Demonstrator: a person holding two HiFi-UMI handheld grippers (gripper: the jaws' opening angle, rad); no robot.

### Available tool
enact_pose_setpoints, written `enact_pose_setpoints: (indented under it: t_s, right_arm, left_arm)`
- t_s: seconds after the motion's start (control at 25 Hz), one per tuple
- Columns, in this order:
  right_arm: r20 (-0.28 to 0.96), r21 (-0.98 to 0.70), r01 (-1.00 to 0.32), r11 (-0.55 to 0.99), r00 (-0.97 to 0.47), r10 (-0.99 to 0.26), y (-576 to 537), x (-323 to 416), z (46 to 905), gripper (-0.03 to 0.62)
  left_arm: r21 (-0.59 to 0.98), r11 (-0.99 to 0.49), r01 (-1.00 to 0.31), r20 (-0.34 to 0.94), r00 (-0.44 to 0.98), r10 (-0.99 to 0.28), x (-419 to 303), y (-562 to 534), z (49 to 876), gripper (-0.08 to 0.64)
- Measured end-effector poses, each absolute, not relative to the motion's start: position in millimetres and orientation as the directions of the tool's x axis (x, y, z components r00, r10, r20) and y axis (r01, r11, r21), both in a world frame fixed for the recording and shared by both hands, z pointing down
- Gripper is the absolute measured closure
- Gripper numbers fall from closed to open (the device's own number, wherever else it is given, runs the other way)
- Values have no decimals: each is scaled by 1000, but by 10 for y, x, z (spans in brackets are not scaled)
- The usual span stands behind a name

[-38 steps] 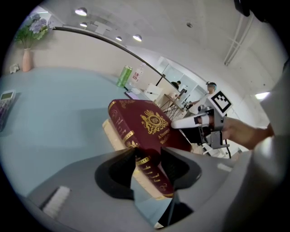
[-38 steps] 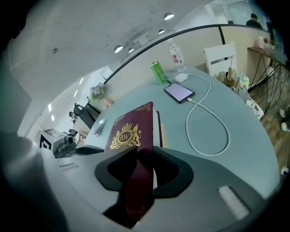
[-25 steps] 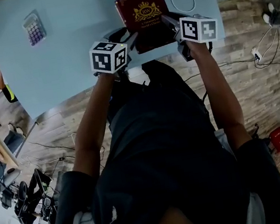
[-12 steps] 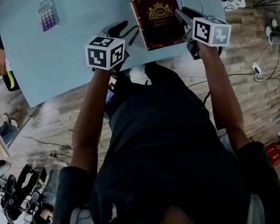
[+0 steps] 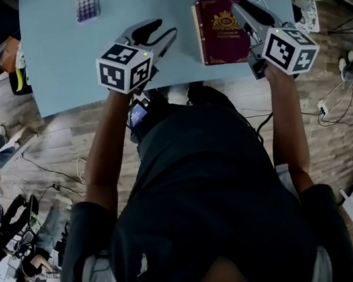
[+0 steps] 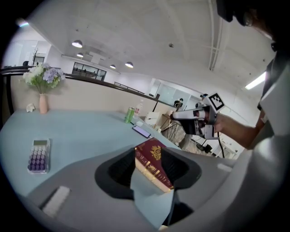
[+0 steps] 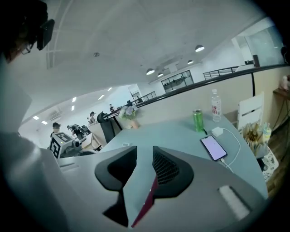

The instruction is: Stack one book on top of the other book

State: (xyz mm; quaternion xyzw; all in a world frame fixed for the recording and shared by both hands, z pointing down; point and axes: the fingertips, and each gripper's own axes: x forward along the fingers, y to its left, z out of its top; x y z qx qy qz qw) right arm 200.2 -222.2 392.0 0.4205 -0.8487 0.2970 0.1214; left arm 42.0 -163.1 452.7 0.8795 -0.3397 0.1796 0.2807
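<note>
Overhead, the dark red book (image 5: 221, 29) lies flat on the pale blue counter (image 5: 69, 61), between the left hand-held gripper (image 5: 167, 30) and the right hand-held gripper (image 5: 243, 8). The left gripper view shows its jaws apart and empty, the book beyond them. The right gripper view shows the same, with the book's edge below.

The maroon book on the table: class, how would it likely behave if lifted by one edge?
Probably stiff: the maroon book looks hardbound, with a thick gilt spine. Likely heavy for its size, so its cover may swing open. Lying flat, it should slide, not tip.
</note>
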Motion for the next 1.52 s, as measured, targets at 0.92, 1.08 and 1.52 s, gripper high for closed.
enact_pose_setpoints:
  t_s: [0.92, 1.08, 1.52]
  right_arm:
    - [289, -179, -596, 783, -792, -537, -1593, 427, 2428, 525]
    - [301, -168, -593, 787, -791, -532, -1431, 278, 2345, 525]
    - [299, -156, -611, 776, -778, -553, -1228, -21, 2303, 526]
  left_arm:
    - [254, -578, -776, 339, 631, -698, -1101, -1193, 3372, 331]
    - [242, -555, -795, 321, 606, -728, -1381, -1027, 3269, 331]
    - [250, -505, -826, 309, 562, -767, -2018, -742, 3259, 331]
